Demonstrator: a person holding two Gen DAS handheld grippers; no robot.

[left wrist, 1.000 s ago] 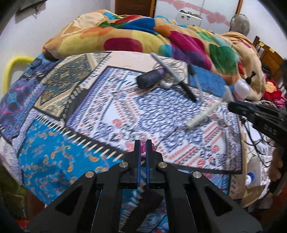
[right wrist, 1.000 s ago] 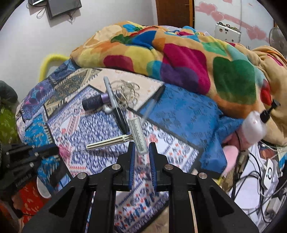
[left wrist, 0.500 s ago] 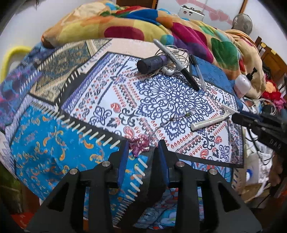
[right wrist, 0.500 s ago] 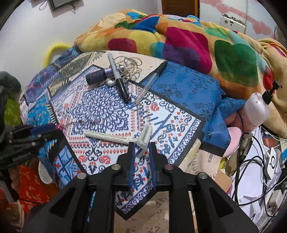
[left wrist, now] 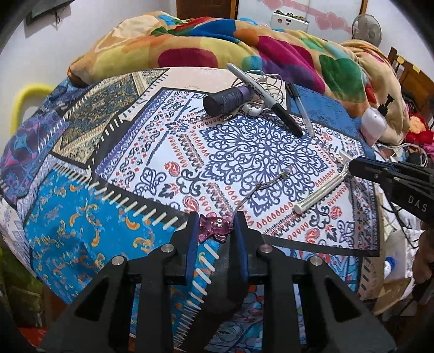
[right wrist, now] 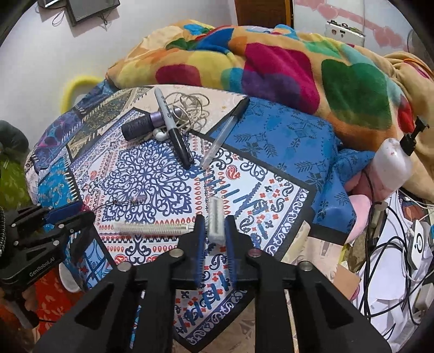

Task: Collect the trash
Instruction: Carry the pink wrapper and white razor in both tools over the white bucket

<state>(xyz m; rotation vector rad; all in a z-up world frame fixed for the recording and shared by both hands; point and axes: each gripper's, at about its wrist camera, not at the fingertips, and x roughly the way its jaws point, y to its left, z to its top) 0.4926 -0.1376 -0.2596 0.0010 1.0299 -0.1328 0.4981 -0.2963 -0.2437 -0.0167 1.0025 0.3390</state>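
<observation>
Purple charm (left wrist: 213,227) sits at the bedspread (left wrist: 152,152) edge, pinched by the left gripper (left wrist: 214,226) whose jaws have just been closing; its thin cord trails and could snag. Right gripper (right wrist: 213,232) has just been closing on the razor (right wrist: 216,224) head; contact looks partial, may slip.

White walls (right wrist: 40,68), wooden door (right wrist: 261,12), bed under patterned sheet (left wrist: 81,230).
</observation>
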